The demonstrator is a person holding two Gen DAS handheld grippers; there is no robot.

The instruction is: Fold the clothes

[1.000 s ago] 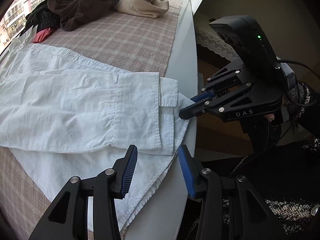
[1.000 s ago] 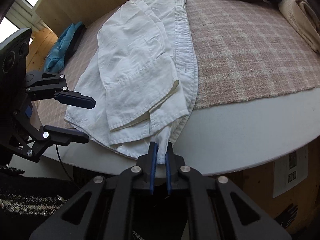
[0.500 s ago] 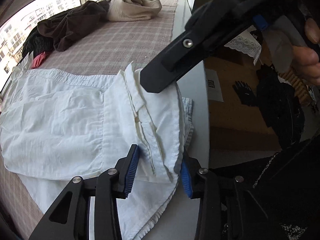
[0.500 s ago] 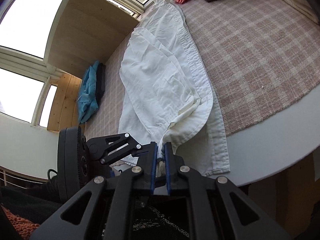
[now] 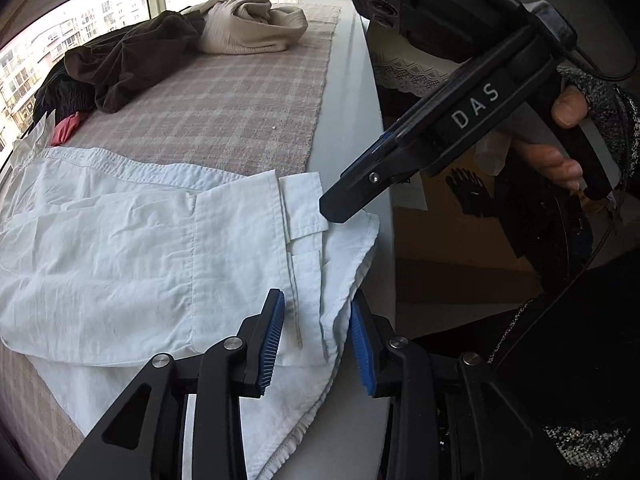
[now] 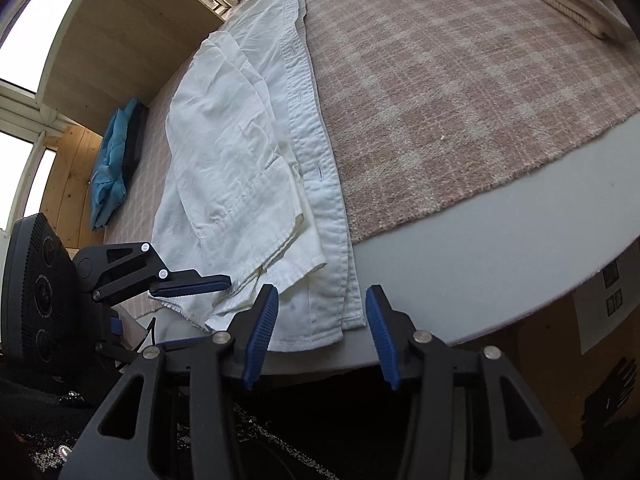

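Observation:
A white shirt [image 5: 120,256] lies folded lengthwise on the plaid cloth [image 5: 224,108], its cuff and hem reaching the table's white edge [image 5: 348,120]. My left gripper [image 5: 316,344] is open, and the shirt's cuff end lies between its blue pads. My right gripper [image 5: 344,204] hovers just above the shirt's corner, held by a person's hand [image 5: 568,108]. In the right wrist view the right gripper [image 6: 320,334] is open over the shirt's [image 6: 236,160] button-placket corner at the table edge. The left gripper [image 6: 212,308] straddles the hem at the left.
A brown garment [image 5: 132,60], a beige garment [image 5: 252,28] and a pink item [image 5: 66,128] are piled at the far end of the plaid cloth. A blue garment [image 6: 110,164] lies by the wooden wall [image 6: 132,40]. Beyond the table edge is a drop to the floor.
The right gripper held the shirt's hem shut, lifted it over the sleeve, and has now opened and let it go. The left gripper moved forward around the cuff end.

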